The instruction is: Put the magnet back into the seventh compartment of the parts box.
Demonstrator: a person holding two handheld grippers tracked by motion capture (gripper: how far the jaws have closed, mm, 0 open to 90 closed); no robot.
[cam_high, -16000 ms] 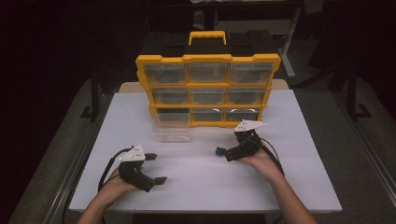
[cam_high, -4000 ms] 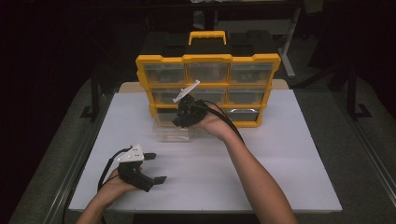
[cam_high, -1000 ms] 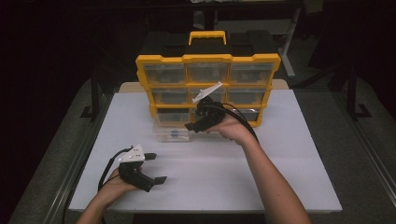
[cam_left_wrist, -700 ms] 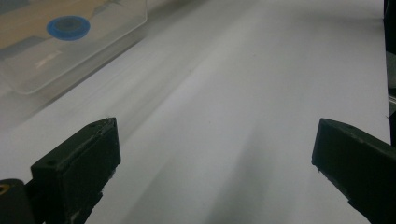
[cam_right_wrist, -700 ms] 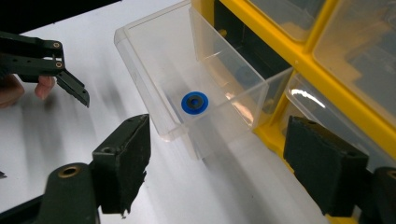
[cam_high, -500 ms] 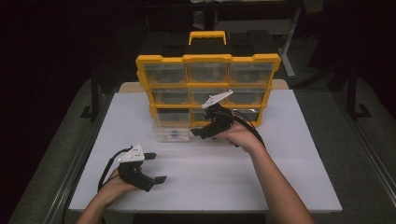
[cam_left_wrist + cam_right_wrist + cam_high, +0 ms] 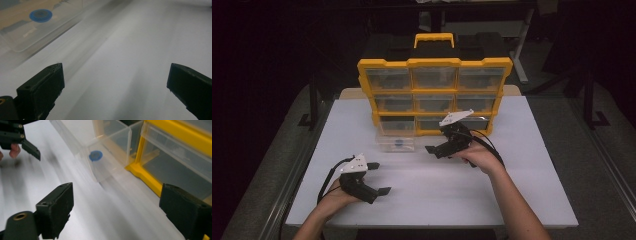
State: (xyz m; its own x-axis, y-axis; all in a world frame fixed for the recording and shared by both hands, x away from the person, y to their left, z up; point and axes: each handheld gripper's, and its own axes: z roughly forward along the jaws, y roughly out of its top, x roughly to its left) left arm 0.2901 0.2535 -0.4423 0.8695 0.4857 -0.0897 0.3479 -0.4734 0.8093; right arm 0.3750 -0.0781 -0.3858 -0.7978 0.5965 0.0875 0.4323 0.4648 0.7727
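- Your right tool (image 7: 438,149) has just been opening its jaws; they're wide now with nothing between them, hovering over the bench (image 7: 532,190).
- The clear drawer (image 7: 397,143) with the blue disc (image 7: 95,155) sits pulled out just beside the yellow organizer (image 7: 435,92).
- Your left tool (image 7: 378,178) is wide open too, holding nothing.

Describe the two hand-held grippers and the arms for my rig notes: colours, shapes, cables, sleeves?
Both are black. The left hand-held gripper and right hand-held gripper each carry a pale grey three-cornered plate on top and trail a black cable. Their jaws are blocky black pads; a brass-coloured insert sits near the base. The forearms are bare, with no sleeves in view.
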